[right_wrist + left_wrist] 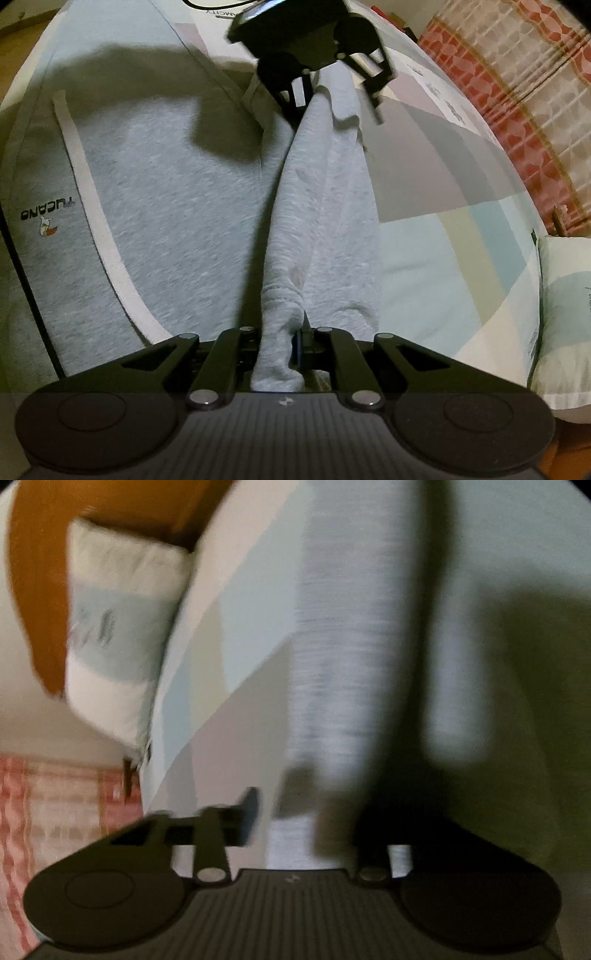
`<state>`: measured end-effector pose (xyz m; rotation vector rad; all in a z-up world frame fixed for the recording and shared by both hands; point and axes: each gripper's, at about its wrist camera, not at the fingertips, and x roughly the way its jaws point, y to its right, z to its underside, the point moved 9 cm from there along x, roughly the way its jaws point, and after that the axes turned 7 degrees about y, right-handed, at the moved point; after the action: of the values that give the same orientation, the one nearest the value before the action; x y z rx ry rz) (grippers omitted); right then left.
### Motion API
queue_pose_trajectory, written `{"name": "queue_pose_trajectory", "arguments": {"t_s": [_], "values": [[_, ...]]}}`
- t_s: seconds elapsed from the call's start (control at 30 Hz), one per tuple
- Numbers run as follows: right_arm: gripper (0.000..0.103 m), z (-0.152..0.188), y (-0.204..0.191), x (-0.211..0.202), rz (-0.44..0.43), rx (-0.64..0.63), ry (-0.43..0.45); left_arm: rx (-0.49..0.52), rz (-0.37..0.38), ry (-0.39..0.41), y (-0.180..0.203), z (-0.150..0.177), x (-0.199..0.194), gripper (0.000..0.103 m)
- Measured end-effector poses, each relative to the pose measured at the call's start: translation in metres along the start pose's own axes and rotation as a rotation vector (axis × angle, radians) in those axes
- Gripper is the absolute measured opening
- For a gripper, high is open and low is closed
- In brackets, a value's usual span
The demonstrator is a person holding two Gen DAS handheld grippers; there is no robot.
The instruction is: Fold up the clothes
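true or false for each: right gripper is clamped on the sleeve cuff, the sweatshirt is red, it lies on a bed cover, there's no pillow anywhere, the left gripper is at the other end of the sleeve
1. The right gripper is clamped on the sleeve cuff. True.
2. The sweatshirt is red. False: it is light grey with a white stripe.
3. It lies on a bed cover. True, a cover in pastel patches.
4. There is no pillow. False: a pillow lies at the right edge.
5. The left gripper is at the sleeve's other end. True.

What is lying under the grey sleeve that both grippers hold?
Under the sleeve lie the grey sweatshirt body and the patterned bedsheet. Anything directly beneath it is covered.
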<state>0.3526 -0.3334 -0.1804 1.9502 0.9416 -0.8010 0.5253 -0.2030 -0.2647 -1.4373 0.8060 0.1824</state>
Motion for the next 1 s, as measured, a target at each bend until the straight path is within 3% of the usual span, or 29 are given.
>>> {"name": "queue_pose_trajectory", "arguments": {"t_s": [0.03, 0.07, 0.13, 0.2, 0.3, 0.43, 0.5, 0.6, 0.7, 1.0], "values": [[0.012, 0.000, 0.000, 0.001, -0.001, 0.002, -0.002, 0.034, 0.007, 0.004, 0.009, 0.000, 0.000, 0.001], [0.012, 0.001, 0.001, 0.002, -0.002, 0.003, -0.003, 0.033, -0.003, 0.003, 0.011, -0.001, 0.000, 0.000], [0.012, 0.002, 0.001, 0.003, -0.003, 0.003, -0.006, 0.027, -0.025, 0.000, 0.015, -0.002, 0.001, 0.000], [0.012, 0.002, 0.001, 0.003, -0.003, 0.004, -0.008, -0.038, -0.002, -0.017, 0.009, -0.004, 0.003, 0.000], [0.012, 0.002, 0.001, 0.003, 0.001, -0.001, -0.008, -0.034, 0.013, -0.022, -0.002, -0.005, 0.003, 0.003], [0.012, 0.000, 0.002, 0.002, 0.004, 0.010, -0.003, 0.012, -0.037, -0.005, -0.020, -0.007, -0.008, 0.005], [0.012, -0.001, 0.002, 0.002, 0.006, 0.015, -0.002, 0.049, -0.045, 0.005, -0.019, -0.006, -0.010, 0.006], [0.012, -0.002, 0.004, 0.002, 0.008, 0.022, -0.005, 0.190, -0.091, 0.050, -0.007, -0.005, -0.015, 0.011], [0.012, -0.001, 0.005, 0.001, 0.008, 0.035, -0.012, 0.222, -0.093, 0.069, 0.002, -0.006, -0.018, 0.012], [0.011, -0.004, 0.003, -0.006, 0.028, -0.011, -0.005, 0.125, -0.049, 0.036, -0.008, -0.007, -0.043, 0.001]]}}
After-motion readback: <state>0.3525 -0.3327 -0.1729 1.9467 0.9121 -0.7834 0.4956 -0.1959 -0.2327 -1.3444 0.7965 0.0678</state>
